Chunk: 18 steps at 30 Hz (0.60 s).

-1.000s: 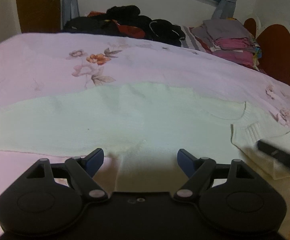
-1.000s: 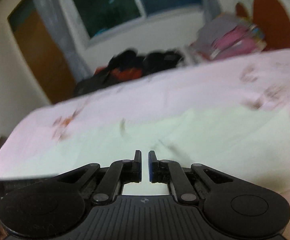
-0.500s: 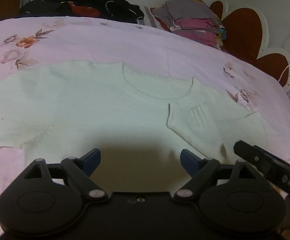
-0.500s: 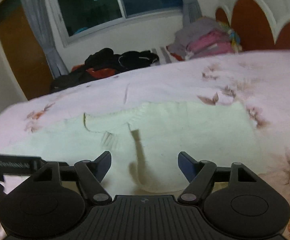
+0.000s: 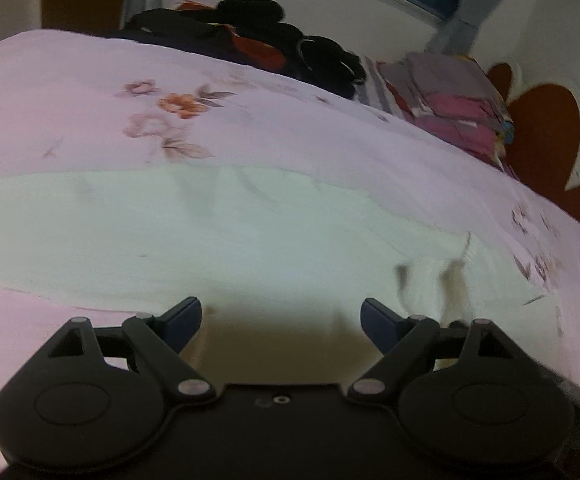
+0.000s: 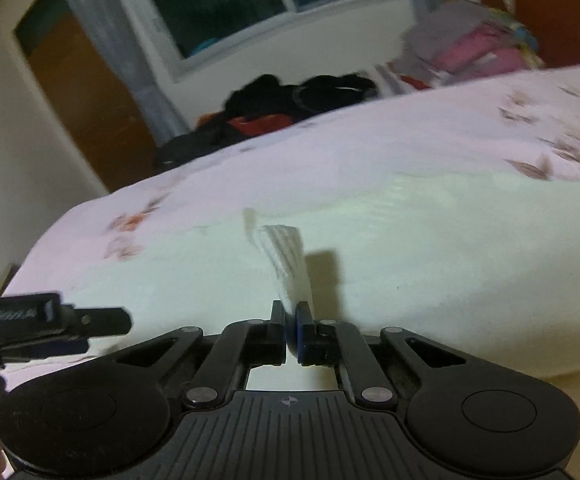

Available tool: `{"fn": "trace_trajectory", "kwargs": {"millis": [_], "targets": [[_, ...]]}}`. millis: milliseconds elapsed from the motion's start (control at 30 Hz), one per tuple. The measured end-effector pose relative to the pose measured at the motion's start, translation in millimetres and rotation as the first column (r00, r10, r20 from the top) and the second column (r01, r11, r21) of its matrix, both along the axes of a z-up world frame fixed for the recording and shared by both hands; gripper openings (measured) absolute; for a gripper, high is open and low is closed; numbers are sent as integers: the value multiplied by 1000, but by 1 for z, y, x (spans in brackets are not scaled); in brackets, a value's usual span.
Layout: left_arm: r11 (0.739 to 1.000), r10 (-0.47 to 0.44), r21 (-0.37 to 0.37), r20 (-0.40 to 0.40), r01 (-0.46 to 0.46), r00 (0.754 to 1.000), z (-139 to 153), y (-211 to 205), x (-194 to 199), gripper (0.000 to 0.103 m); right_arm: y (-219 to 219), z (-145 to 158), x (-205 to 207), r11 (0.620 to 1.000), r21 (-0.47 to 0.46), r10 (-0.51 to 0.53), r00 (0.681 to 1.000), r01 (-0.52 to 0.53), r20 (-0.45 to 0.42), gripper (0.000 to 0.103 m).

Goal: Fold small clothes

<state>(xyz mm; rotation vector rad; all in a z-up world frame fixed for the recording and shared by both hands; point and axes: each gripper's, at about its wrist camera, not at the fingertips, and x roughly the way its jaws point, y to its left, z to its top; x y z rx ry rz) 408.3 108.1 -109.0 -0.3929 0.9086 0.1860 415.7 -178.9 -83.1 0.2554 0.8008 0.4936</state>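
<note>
A white knit sweater [image 5: 210,232] lies spread flat on the pink floral bedsheet [image 5: 90,120]. My left gripper [image 5: 282,312] hovers open over the sweater's near edge, nothing between its fingers. In the right wrist view, my right gripper [image 6: 290,316] is shut on the ribbed sleeve cuff [image 6: 286,256], which stands up off the sweater body [image 6: 449,232]. That raised cuff [image 5: 425,280] shows blurred just right of my left gripper. The left gripper [image 6: 50,316] also shows at the left edge of the right wrist view.
A heap of dark clothes [image 5: 270,40] and a folded stack of grey and pink garments [image 5: 449,96] sit at the bed's far side. A red-brown headboard [image 5: 545,136] rises on the right. A window [image 6: 250,0] and a wooden door [image 6: 82,100] lie beyond.
Half a second ago the right gripper stood open over the folded sleeve; now it has shut on the cuff and lifted it. The left wrist view has swung back toward the left.
</note>
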Motion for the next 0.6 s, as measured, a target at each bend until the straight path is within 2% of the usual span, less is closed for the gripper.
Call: {"fn": "trace_trajectory", "kwargs": {"millis": [67, 100, 133, 167, 200, 300, 367, 467, 567, 600], "targets": [[1000, 6, -21, -9, -6, 1000, -2, 5, -1, 86, 14, -4, -2, 999, 20, 51, 998, -50, -33, 5], [999, 0, -33, -16, -1, 1000, -4, 7, 0, 86, 17, -5, -4, 998, 18, 59, 997, -58, -44, 11], [999, -9, -49, -26, 8, 1000, -6, 6, 0, 86, 18, -5, -6, 998, 18, 64, 997, -63, -47, 32], [998, -21, -63, -34, 19, 999, -10, 5, 0, 86, 16, -4, -9, 997, 31, 66, 997, -64, -43, 44], [996, -37, -82, -42, 33, 998, -13, 3, 0, 86, 12, -1, -12, 998, 35, 55, 998, -53, -30, 63], [984, -89, -164, -73, 76, 993, -28, -7, 6, 85, -11, 8, -24, 1000, -29, 9, 1000, -8, 29, 64], [976, -106, -202, -86, 86, 991, -37, -14, 11, 80, -30, 11, -32, 994, -97, -39, 997, 45, 59, 64], [976, -119, -190, -61, 106, 991, -41, -27, 18, 71, -61, 8, -42, 972, -202, -107, 990, 123, 89, 64], [978, -123, -177, -59, 111, 991, -43, -38, 24, 62, -91, 1, -50, 951, -246, -173, 982, 188, 79, 64], [978, -132, -167, -53, 122, 990, -43, -41, 24, 52, -99, -3, -51, 944, -256, -197, 978, 208, 71, 64]]}}
